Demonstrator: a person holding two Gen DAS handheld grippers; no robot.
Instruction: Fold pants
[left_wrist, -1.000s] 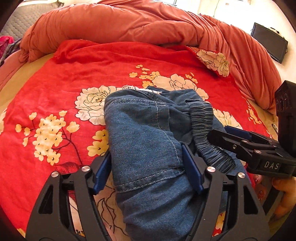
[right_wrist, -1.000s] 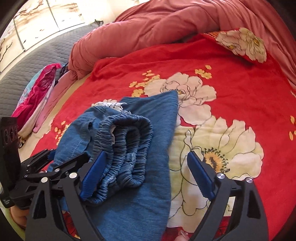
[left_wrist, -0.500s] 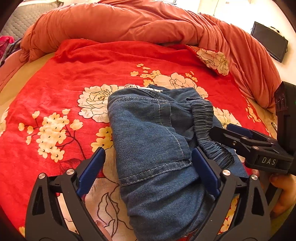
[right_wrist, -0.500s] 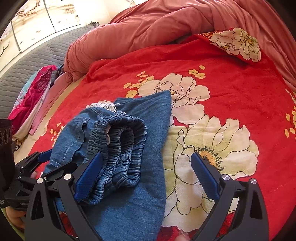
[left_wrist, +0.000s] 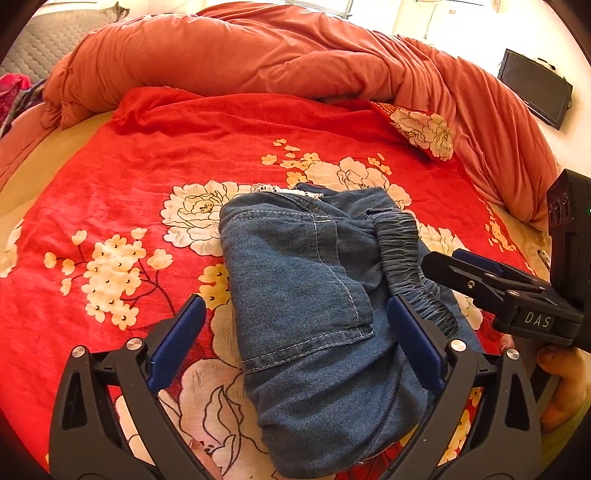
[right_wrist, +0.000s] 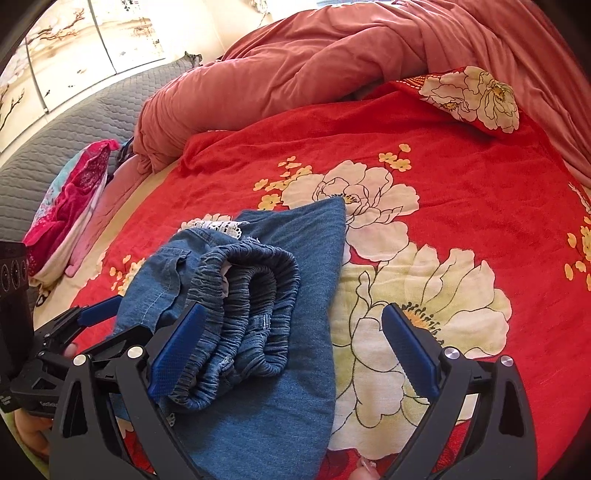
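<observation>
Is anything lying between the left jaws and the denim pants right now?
Nothing visible. The left gripper, which has just been opening, stands open over the folded pants, pads not pressing on the denim. The right gripper is open alongside.

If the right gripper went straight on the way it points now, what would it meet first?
Most likely the folded denim pants lying between its open jaws, on the red floral bedspread. Right gripper holds nothing; depth is unclear.

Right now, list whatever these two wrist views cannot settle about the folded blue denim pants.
- Folded blue denim pants: near end cut off by the frame bottom, left wrist view.
- Pant legs: buried under the upper layers, both views.
- White lace trim: source hidden beneath denim, right wrist view.
</observation>
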